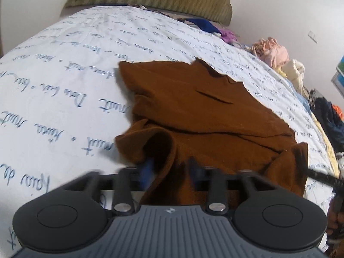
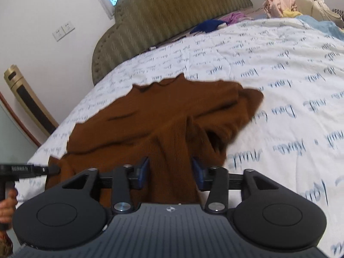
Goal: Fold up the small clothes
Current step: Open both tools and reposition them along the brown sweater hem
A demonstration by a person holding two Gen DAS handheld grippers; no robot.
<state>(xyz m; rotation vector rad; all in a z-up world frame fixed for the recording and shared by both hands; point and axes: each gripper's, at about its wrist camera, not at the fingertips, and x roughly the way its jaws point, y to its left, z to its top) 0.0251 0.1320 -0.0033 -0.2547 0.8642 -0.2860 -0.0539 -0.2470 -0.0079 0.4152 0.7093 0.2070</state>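
Left wrist view: left gripper [image 1: 169,169] at lower centre, blue pads [image 1: 148,168] apart, brown garment [image 1: 206,120] draped between them but not pinched, as far as the blur allows. The garment lies directly ahead, spreading from lower centre up toward the middle of the frame on the white bedspread [image 1: 64,68]; its long axis runs lower right to upper left. A loose folded flap sits left of centre. The other tool's black bar enters at the right edge.

Right wrist view: right gripper [image 2: 169,169] at lower centre, jaws parted, a band of the garment [image 2: 150,124] running between them and neither pad seen pressing. Cloth spreads ahead to the upper left; a bunched sleeve lies right of centre. Both claws look equally near the close edge.

Writing: blue cursive print on the bedspread, "nuit" readable, upside down. Small white lettering on the left tool [image 2: 23,168], too blurred to read.
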